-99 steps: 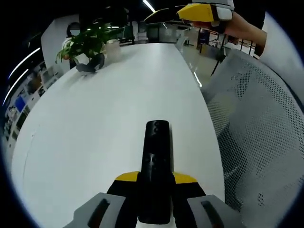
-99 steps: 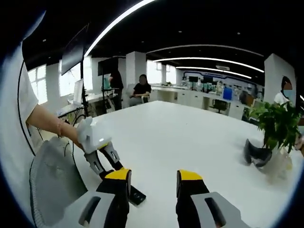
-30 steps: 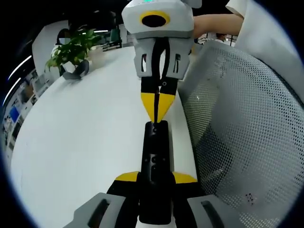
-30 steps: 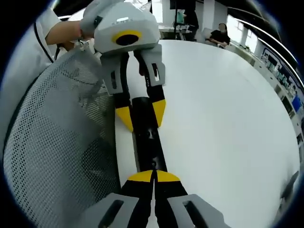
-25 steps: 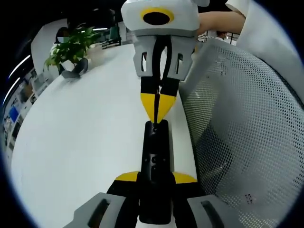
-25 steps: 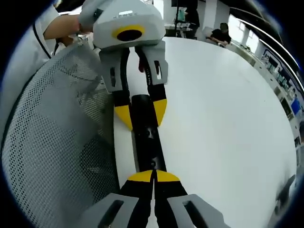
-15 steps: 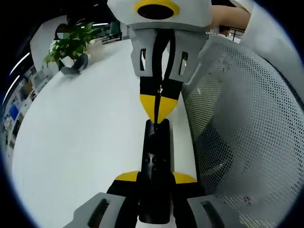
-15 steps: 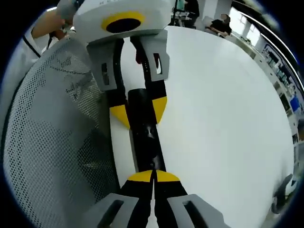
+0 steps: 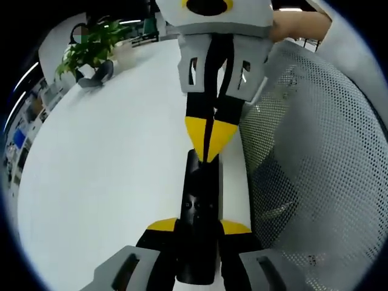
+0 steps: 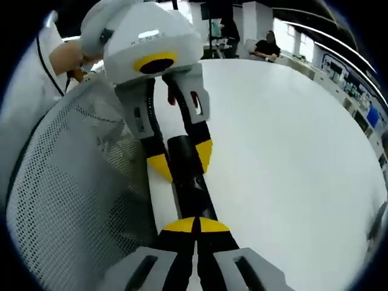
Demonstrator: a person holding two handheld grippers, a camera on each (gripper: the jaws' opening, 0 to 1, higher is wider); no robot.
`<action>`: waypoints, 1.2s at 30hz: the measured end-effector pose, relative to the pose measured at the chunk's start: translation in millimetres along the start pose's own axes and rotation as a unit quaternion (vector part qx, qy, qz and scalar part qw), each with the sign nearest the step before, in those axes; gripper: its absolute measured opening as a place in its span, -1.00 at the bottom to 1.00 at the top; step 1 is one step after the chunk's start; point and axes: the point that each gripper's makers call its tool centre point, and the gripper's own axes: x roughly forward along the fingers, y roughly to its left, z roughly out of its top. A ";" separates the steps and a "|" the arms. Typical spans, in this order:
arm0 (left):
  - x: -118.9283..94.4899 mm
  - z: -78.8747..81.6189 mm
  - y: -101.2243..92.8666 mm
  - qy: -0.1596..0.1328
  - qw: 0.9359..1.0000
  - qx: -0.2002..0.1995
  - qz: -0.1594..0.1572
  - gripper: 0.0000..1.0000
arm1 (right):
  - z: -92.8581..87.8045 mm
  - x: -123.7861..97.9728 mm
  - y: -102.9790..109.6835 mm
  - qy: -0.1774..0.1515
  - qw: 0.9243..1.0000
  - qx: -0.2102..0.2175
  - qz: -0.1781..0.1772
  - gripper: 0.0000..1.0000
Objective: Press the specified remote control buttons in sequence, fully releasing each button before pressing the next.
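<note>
A long black remote (image 9: pixel 200 203) is held level above the white table (image 9: pixel 103 157), with my left gripper (image 9: pixel 199 228) shut on its near end. My right gripper (image 9: pixel 210 145) comes in from the top of the left gripper view, shut, and its yellow tips rest on the remote's far end. In the right gripper view my right gripper (image 10: pixel 195 225) has both tips together on the remote (image 10: pixel 191 185). Opposite it, the left gripper (image 10: pixel 180 159) clamps the remote between its yellow pads. A hand (image 10: pixel 70 57) holds it.
A grey mesh chair back (image 9: pixel 309 157) stands close beside the table edge, right under the remote's side. A potted plant (image 9: pixel 91 51) and a dark object sit at the far end of the table. People sit at desks in the background (image 10: pixel 267 45).
The right gripper's shut tips have crept a little further onto the remote's far end. Both views have tilted slightly. The left gripper keeps its hold.
</note>
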 end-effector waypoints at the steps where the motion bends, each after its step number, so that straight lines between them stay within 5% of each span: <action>1: 0.0 -0.1 0.0 0.000 1.000 -0.001 0.000 -0.51 | -3.7 1.6 0.1 0.015 1.000 -0.007 0.000 -1.00; 19: -0.2 -0.5 -0.3 -0.011 1.000 0.003 -0.001 -0.51 | -2.0 2.1 -2.8 0.055 0.996 -0.066 0.009 -1.00; 25: -0.1 -0.4 -0.5 -0.010 1.000 -0.002 -0.001 -0.51 | -1.8 0.7 -3.4 0.021 0.999 -0.033 0.007 -1.00; 27: -0.2 -0.4 -0.7 -0.011 1.000 -0.004 -0.001 -0.51 | 0.0 -0.4 -2.8 0.004 1.000 0.008 0.009 -1.00; 36: 0.0 -0.4 0.0 -0.018 1.000 -0.010 0.002 -0.51 | 11.4 4.0 -3.8 -0.005 1.000 -0.021 0.006 -1.00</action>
